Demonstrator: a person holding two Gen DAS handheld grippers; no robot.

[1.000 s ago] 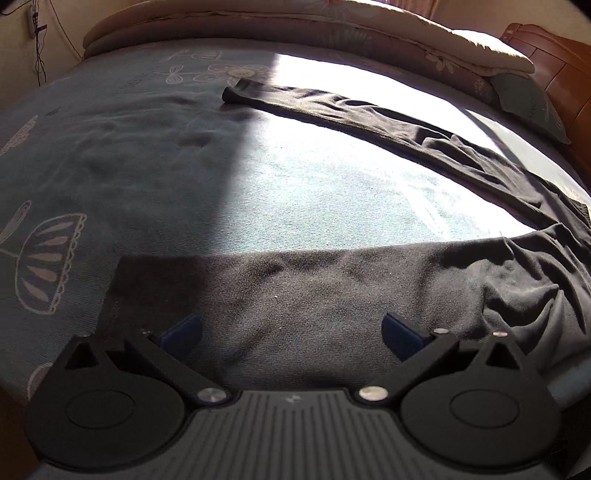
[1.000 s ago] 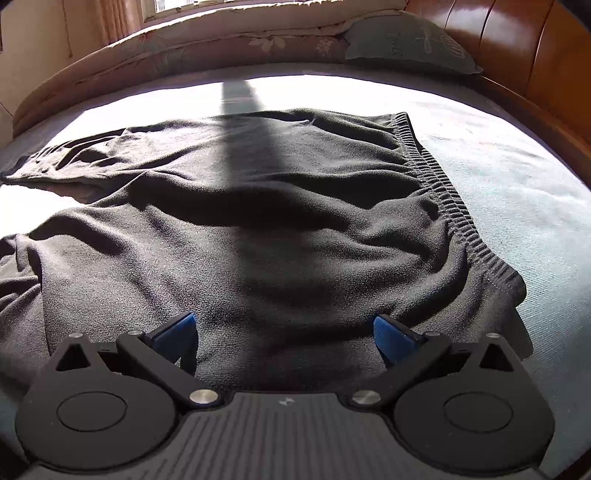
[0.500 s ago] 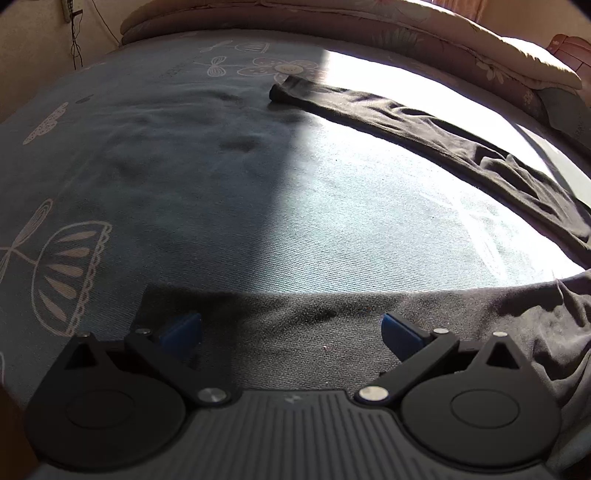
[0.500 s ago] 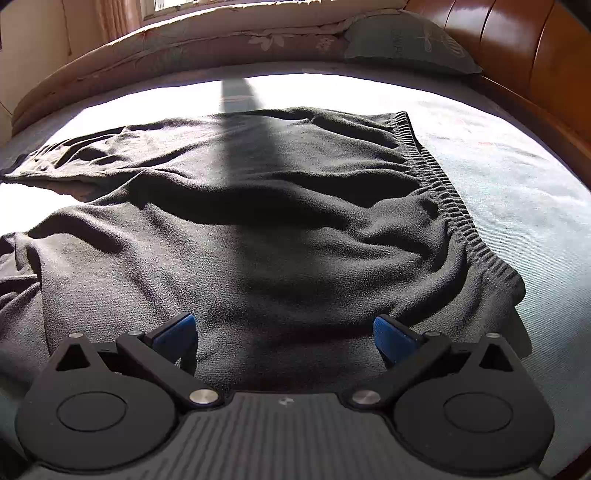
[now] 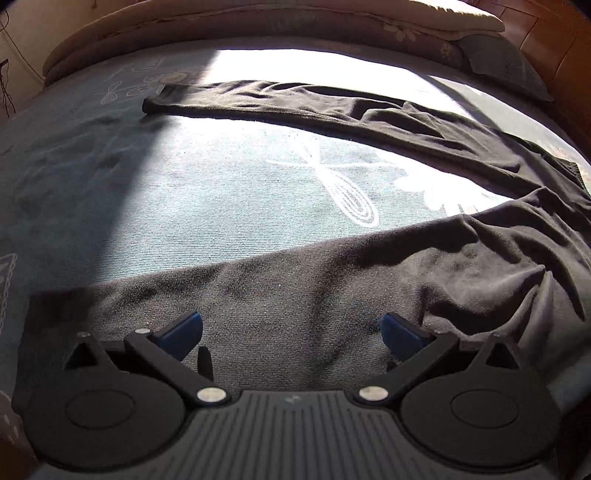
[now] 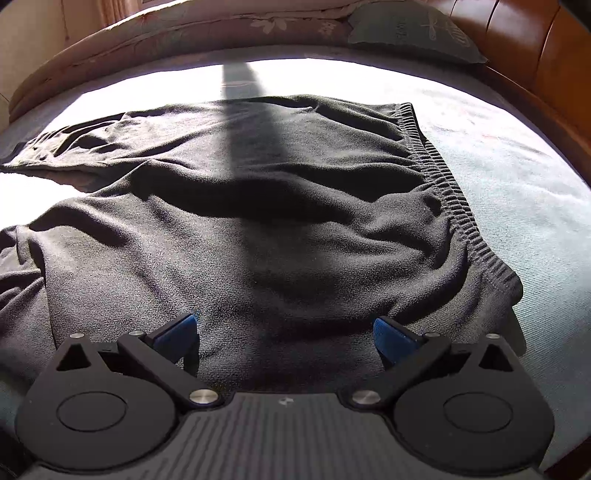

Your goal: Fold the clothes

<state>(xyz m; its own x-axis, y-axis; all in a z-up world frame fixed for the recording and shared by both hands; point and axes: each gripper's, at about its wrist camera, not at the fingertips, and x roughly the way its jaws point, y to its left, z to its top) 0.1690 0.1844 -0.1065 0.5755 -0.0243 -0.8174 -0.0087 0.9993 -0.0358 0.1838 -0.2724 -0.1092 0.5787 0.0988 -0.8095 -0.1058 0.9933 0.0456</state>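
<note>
Two claws, both spread wide, nothing pinched between the blue pads. Left claw (image 5: 291, 332) hovers low over the near leg (image 5: 295, 295) of the black trousers (image 6: 258, 206); cloth runs under and ahead of it, and the cuff end sits just off its left side. Far leg (image 5: 295, 107) lies well ahead of the left claw, stretched across the bed (image 5: 184, 192), apart from the near leg with bare sheet between; the two meet off to the claw's right. Right claw (image 6: 286, 332) hovers over the seat end, fabric directly under and ahead, and the waistband (image 6: 450, 199) runs away along its right side. Whether either claw touches the cloth, cannot tell.

Trousers lie flat, legs splayed in a V, rumpled near the crotch, no fold visible. Pillow (image 6: 413, 29) and quilt (image 6: 184, 29) sit far ahead at the bed's edge.

Step, as a judgement: both claws are placed for a grasp along the near edge, which fits either readying a lengthwise fold or flattening the cloth beforehand.

A lengthwise fold calls for closing each claw on the near edge only, catching one layer stack cleanly, lifting both together and carrying the near leg forward onto the far one, edges matched. Fleecy cloth will probably sag between the claws, so keep it taut.
</note>
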